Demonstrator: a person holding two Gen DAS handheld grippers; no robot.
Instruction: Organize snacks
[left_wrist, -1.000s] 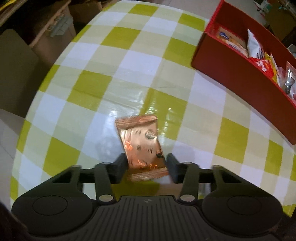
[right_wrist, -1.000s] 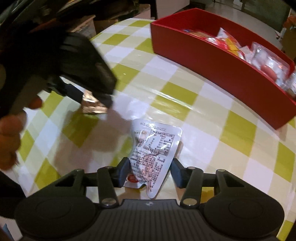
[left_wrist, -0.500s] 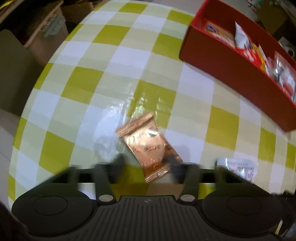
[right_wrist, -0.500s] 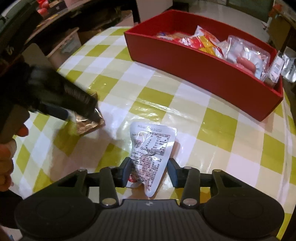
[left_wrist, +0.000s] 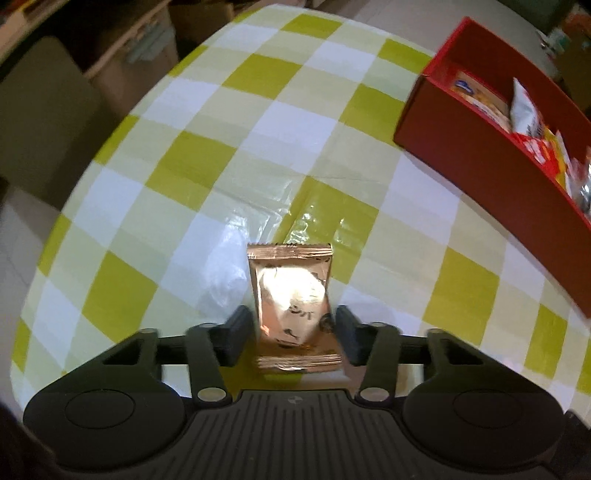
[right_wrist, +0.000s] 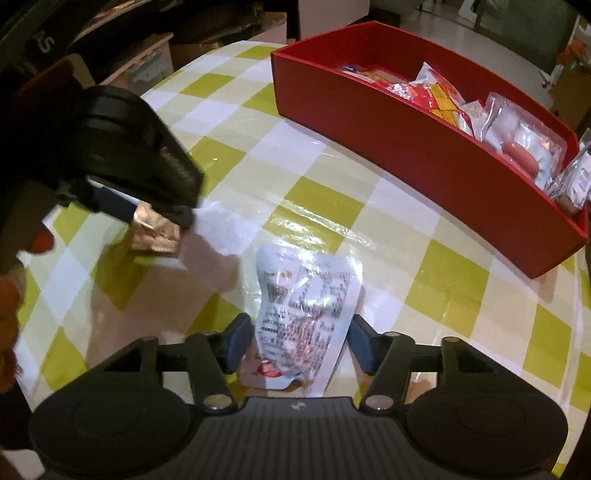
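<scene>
desk (left_wrist: 207, 162): glossy checked cloth
copper packet (left_wrist: 293, 302): light, crinkly; left claw (left_wrist: 291, 332) grasping its sides
white pouch (right_wrist: 306, 306): soft; right claw (right_wrist: 299, 341) released around it

- foil packet (left_wrist: 291, 302) on table (left_wrist: 207, 155), between left gripper (left_wrist: 291, 332) fingers
- printed pouch (right_wrist: 306, 314) right of it
- box (right_wrist: 424, 147) behind, snacks (right_wrist: 439, 92) inside

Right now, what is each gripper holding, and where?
Left gripper, just closing, pinches the copper packet by its sides, low down. Right gripper, just opening, holds nothing; white pouch between.

Checked tablecloth (left_wrist: 236, 155), pale floor (right_wrist: 491, 40) beyond.
</scene>
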